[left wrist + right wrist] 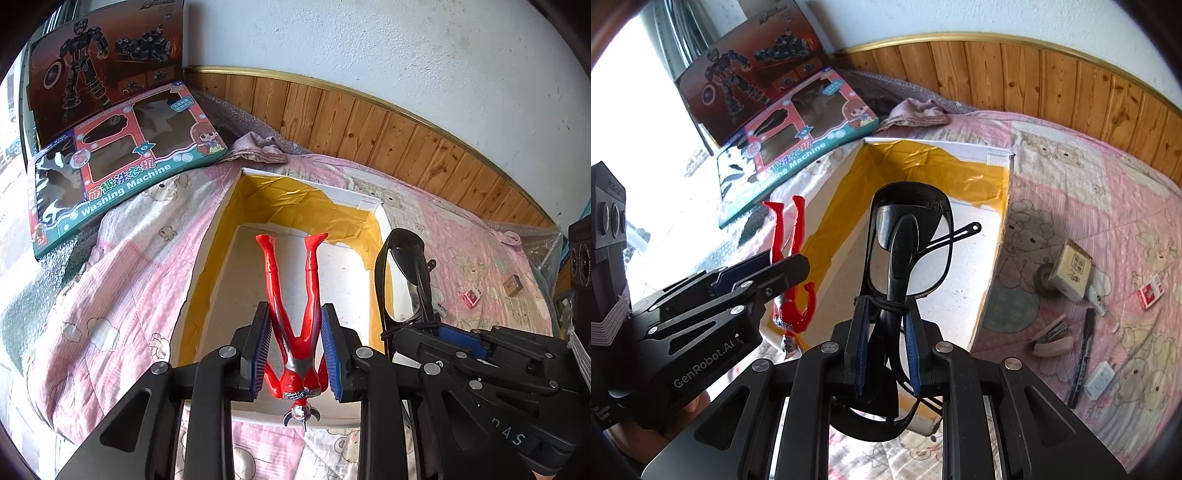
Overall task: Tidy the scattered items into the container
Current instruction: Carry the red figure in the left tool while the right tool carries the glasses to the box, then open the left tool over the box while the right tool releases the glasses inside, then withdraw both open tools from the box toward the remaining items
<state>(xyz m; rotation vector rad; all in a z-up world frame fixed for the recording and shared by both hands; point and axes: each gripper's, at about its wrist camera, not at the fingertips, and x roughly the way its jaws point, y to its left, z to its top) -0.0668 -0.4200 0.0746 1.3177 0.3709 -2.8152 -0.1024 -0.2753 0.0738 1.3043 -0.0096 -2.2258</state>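
Observation:
A red toy figure (295,332) hangs head-down between the blue pads of my left gripper (295,314), which is shut on its hips. It is above the white open box (207,295) lined with yellow tape, which sits on the pink quilt. My right gripper (886,306) is shut on a pair of folded black glasses (905,240), held upright over the same box (842,206). In the left wrist view the right gripper (436,325) and glasses (406,243) are just right of the figure. In the right wrist view the left gripper (786,266) and figure (796,306) are at the left.
Loose on the quilt right of the box are a small carton (1071,273), a red pack (1149,293), a stapler (1052,339), a black marker (1082,354) and a white adapter (1100,380). Two toy boxes (129,166) lean at the back left. A wood-panelled wall runs behind.

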